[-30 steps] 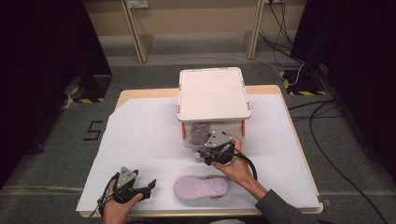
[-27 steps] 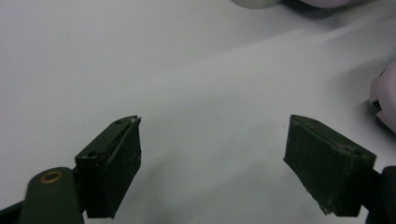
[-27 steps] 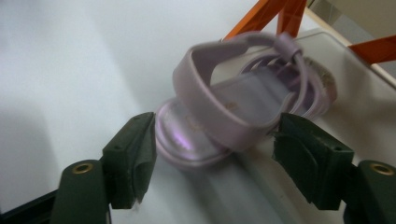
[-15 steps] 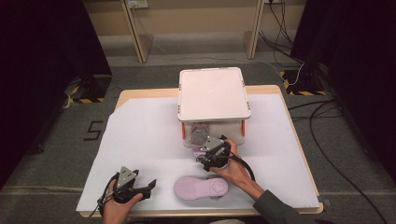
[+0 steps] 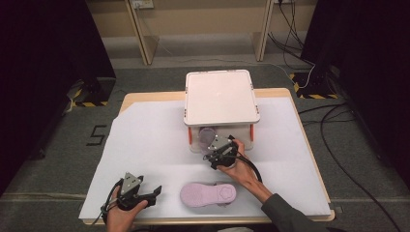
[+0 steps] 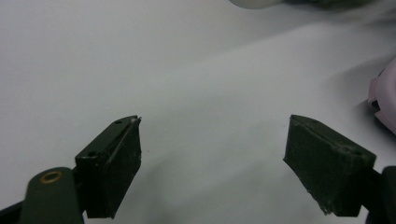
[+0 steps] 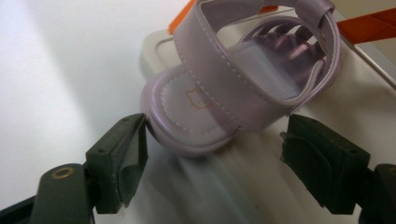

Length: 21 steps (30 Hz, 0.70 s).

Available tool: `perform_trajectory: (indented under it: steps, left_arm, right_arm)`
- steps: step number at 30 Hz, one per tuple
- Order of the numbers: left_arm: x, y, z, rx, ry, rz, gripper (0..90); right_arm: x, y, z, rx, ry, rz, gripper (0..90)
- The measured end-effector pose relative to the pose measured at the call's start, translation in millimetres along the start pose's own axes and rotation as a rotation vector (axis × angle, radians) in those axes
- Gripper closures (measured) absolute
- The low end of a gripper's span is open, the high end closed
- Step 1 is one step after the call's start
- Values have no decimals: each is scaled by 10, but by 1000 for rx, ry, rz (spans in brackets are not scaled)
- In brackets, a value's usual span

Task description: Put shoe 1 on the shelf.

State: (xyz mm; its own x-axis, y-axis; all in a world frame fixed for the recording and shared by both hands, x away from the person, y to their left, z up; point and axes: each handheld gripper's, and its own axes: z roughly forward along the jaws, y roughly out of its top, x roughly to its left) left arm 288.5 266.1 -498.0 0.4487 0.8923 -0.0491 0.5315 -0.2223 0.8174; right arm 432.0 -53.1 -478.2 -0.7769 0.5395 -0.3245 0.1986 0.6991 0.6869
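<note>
1. High view: a lilac sandal at the box front, twelve o'clock of the right tongs, is half hidden.
2. Right gripper view: the right tongs stand apart around the sandal's heel.
3. Left tongs stand apart, empty, over the white desk.

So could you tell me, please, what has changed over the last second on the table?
The right hand-held gripper has drawn slightly back from the box toward the person. Its jaws are open around the heel of the lilac sandal in the box's open front, with no grip on it. The left hand-held gripper, also open, and the second sandal on the white paper stayed put.
</note>
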Motion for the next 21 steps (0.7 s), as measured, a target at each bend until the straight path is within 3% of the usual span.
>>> perform_trajectory:
  steps: [2, 3, 6, 9, 12, 13, 16, 19, 20, 21]
  left_arm:
    - [-2, 0, 4, 2, 0, 1, 182]
    - [-2, 0, 5, 3, 0, 1, 182]
    - [-1, -2, 3, 0, 0, -2, 182]
    - [5, -4, 2, 1, 1, -2, 182]
    - [0, -4, 0, 0, 1, -4, 182]
    - [2, -4, -3, 1, 2, -2, 183]
    - [9, -5, -5, 2, 3, -2, 182]
    - [3, -7, -5, 3, 2, 0, 182]
    - [1, -5, -9, 3, 2, 1, 182]
    - [0, -5, -9, 3, 2, -1, 182]
  right_arm:
    - [-6, 5, 23, 0, -6, 25, 228]
    - [-17, 12, 42, -8, -8, 5, 227]
    - [6, 34, 73, 1, -17, 27, 227]
    - [-22, 70, 98, -4, -31, -7, 229]
    - [-21, 84, 117, 10, -46, 23, 238]
    - [-6, 81, 117, 29, -45, 58, 254]
    - [-41, 81, 112, 15, -43, 42, 264]
    - [-49, 80, 111, 15, -42, 69, 277]
    - [-72, 78, 116, 14, -42, 46, 281]
    - [-62, 71, 101, 29, -46, 79, 282]
